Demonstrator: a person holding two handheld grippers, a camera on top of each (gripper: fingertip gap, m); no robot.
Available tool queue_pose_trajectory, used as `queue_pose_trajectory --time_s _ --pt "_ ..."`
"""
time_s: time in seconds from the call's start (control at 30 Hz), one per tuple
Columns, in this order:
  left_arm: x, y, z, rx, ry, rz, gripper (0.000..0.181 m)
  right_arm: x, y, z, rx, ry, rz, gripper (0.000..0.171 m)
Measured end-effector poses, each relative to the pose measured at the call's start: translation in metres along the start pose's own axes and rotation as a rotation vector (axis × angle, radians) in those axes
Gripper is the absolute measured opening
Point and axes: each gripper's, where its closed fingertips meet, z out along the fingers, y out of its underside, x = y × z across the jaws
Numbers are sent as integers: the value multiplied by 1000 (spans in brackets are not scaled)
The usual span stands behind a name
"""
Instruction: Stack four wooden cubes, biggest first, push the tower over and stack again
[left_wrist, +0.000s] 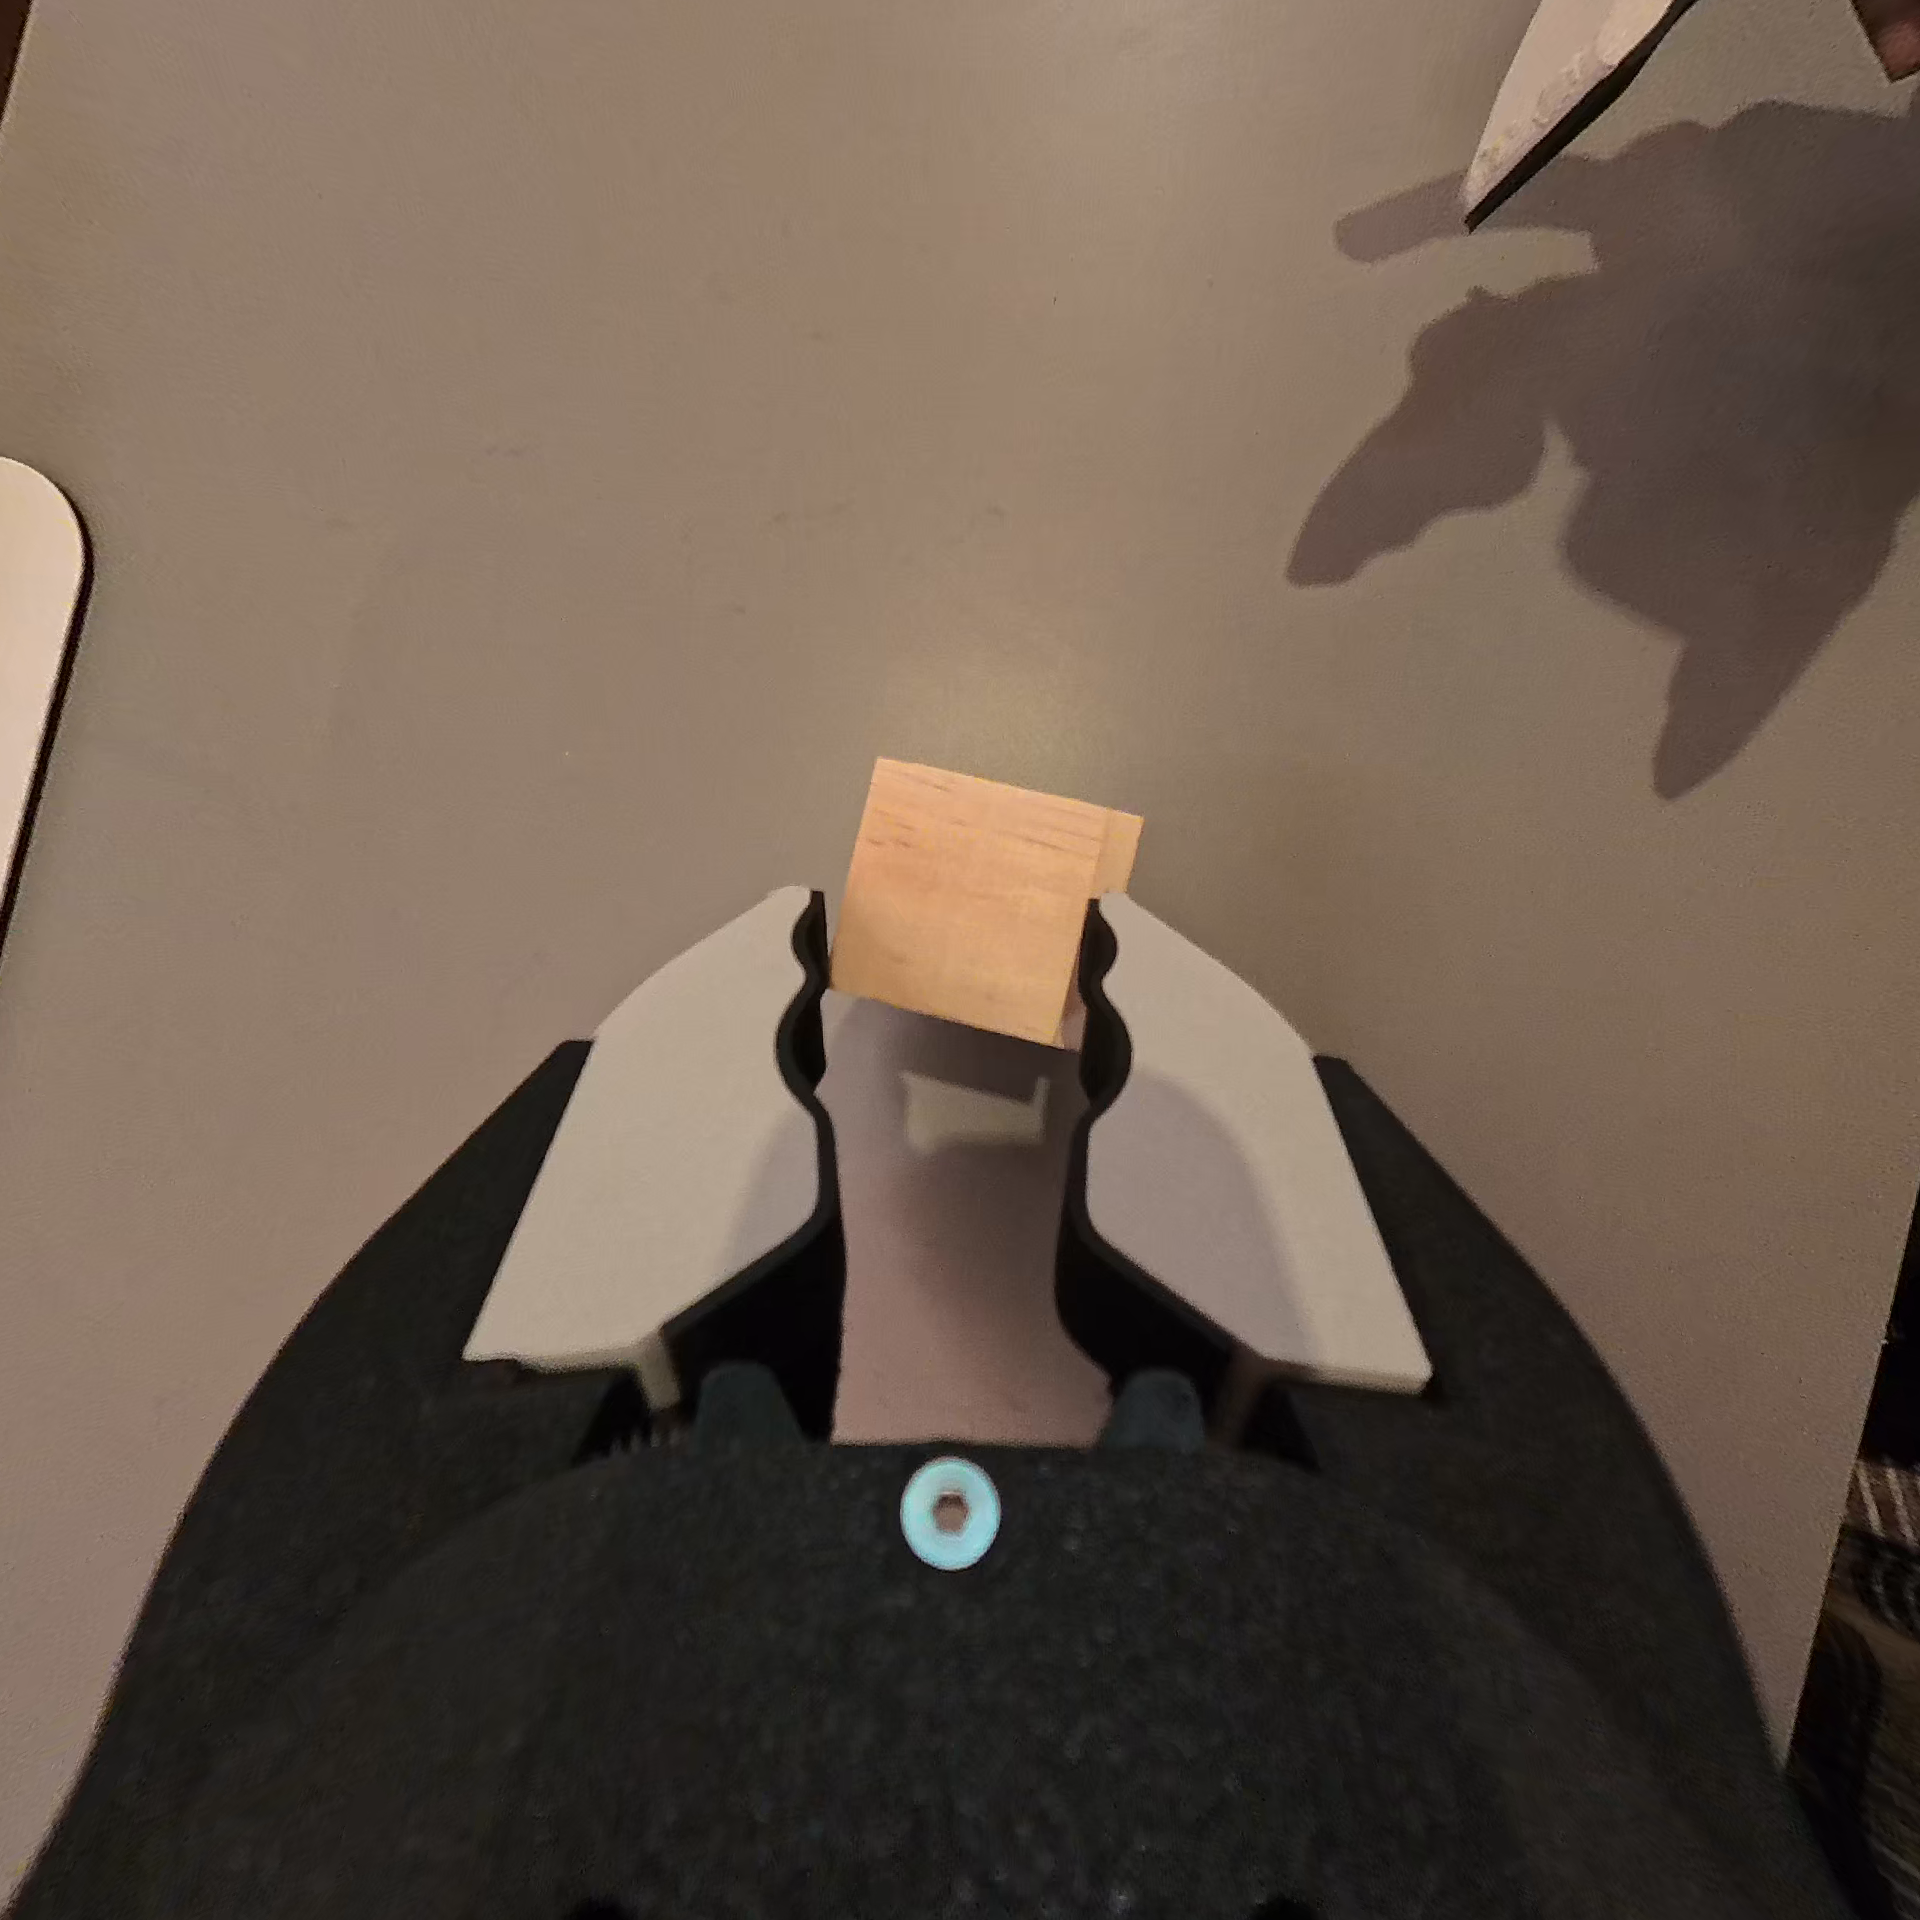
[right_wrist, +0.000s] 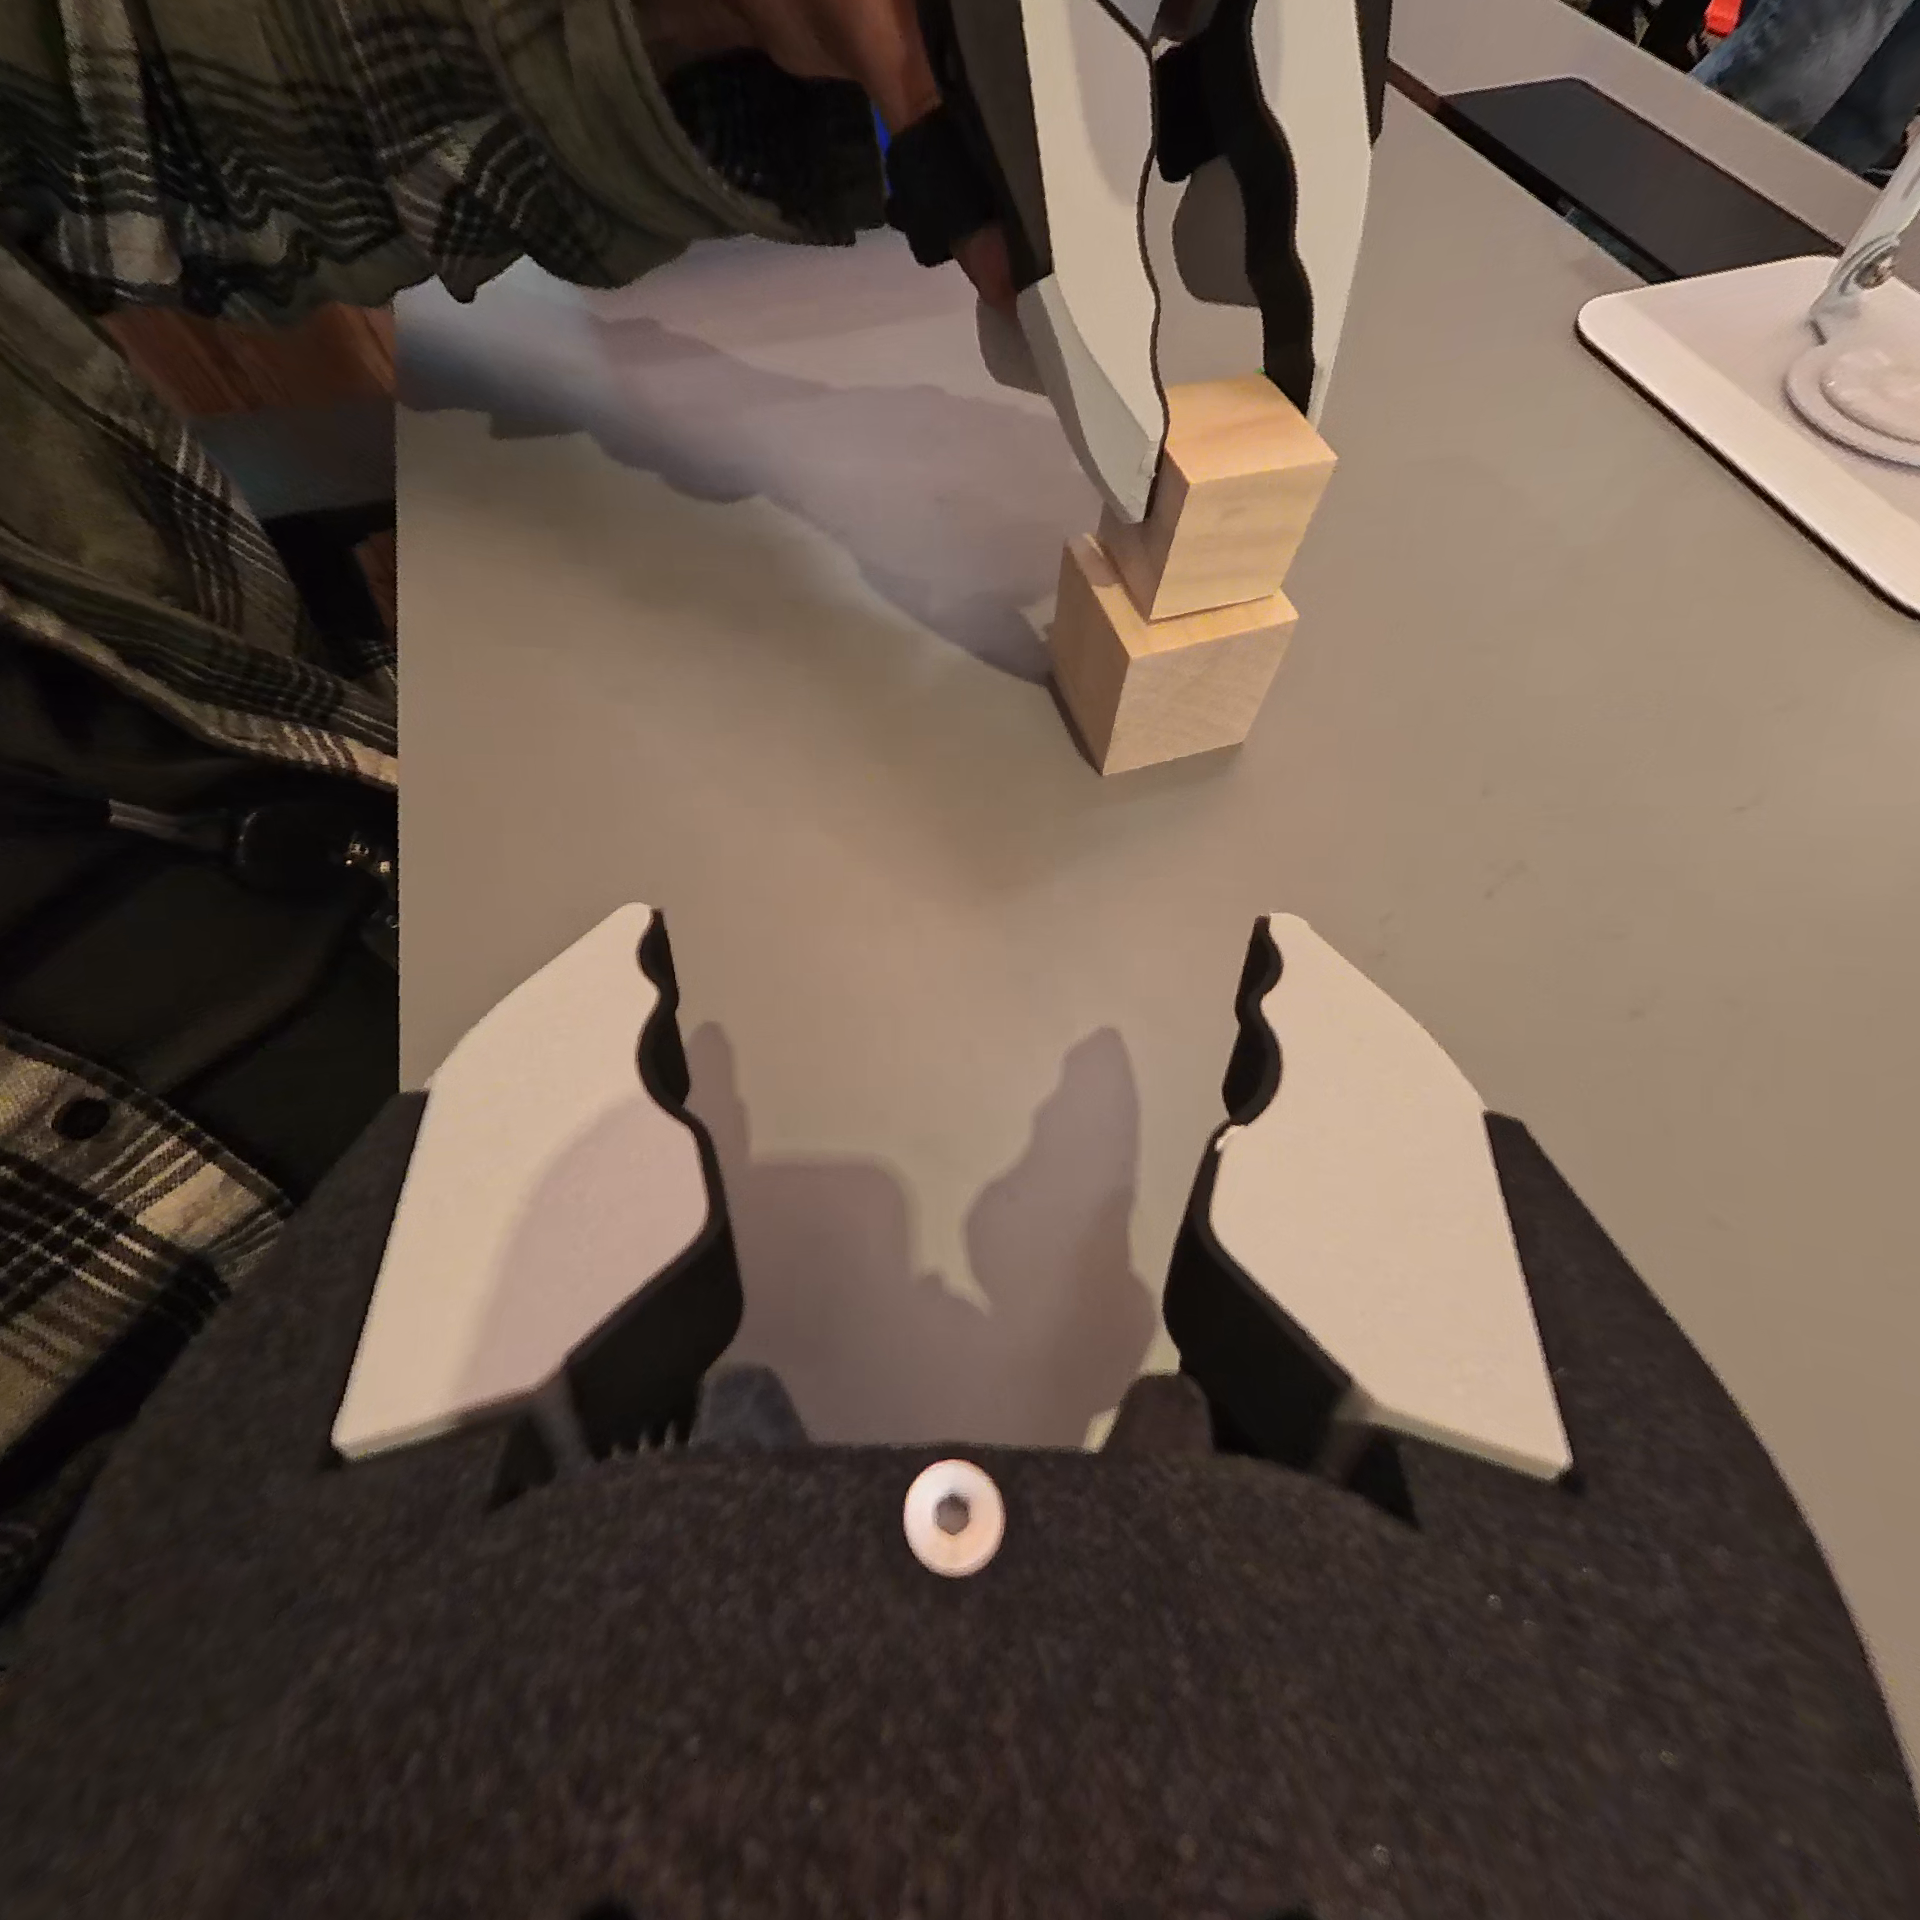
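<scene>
My left gripper is shut on a small wooden cube, pointing down at the grey table. The right wrist view shows this left gripper holding that cube at the top face of a larger wooden cube standing on the table. The small cube is turned a little off the larger one's edges. I cannot tell if they touch. A sliver of the larger cube shows behind the held one. My right gripper is open and empty, low over the table, short of the two cubes.
A white mat with a glass object lies at the back right, and its corner shows in the left wrist view. A dark slab lies behind. A plaid sleeve hangs past the table's left edge. A right gripper finger shows.
</scene>
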Motion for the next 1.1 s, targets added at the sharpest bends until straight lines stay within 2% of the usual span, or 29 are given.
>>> queue_pose_trajectory --time_s 0.87,1.1 --pt "5 -2 1 -2 13 11 47 1 0 2 -2 -8 4 102" --pt "0 -5 -12 27 -14 23 70 1 -1 2 4 -2 6 104"
